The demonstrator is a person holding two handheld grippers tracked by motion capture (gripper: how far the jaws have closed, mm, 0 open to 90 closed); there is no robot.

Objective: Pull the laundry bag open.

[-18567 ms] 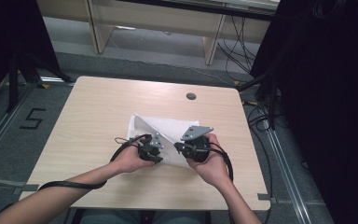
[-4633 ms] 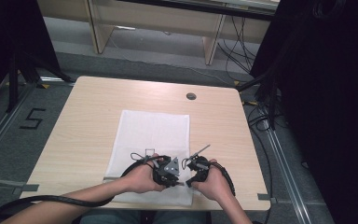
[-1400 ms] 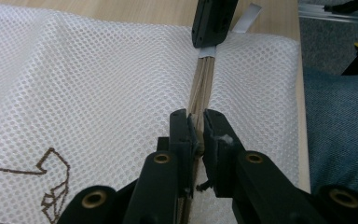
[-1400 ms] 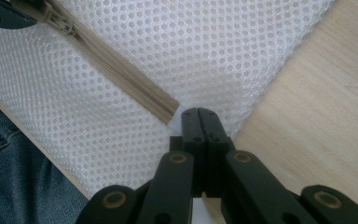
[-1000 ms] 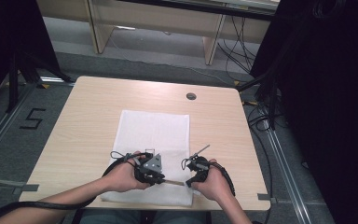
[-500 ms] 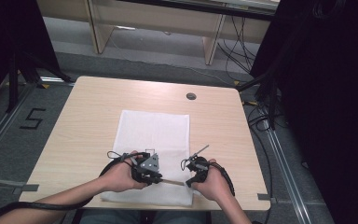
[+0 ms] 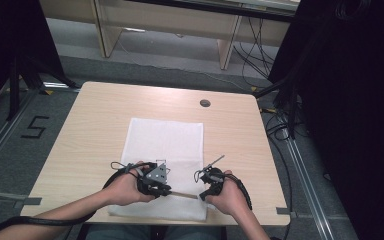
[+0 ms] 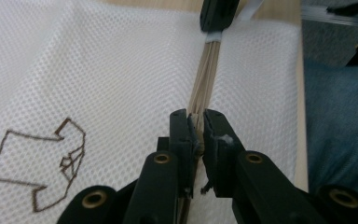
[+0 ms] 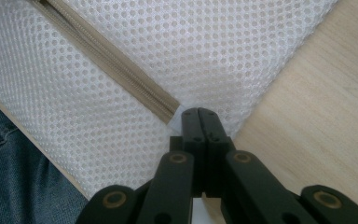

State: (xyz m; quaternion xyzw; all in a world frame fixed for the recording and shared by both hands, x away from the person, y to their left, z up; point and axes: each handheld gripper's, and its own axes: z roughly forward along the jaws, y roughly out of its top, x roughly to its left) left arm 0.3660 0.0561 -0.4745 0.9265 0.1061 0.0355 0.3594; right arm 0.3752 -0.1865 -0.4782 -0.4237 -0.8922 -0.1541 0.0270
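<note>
The right gripper clenches the end of the zipper; the left gripper grasps its slider. If the right grip slips, the mesh bag may bunch and the zipper may jam.

White mesh laundry bag flat on table, near edge; beige zipper along near side, closed.

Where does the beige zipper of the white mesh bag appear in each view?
High view: beige zipper low centre, between both grippers.
Left gripper view: runs from the jaws up to top centre.
Right gripper view: diagonal from top left down to the jaws.
Shared landmark: white mesh bag.
</note>
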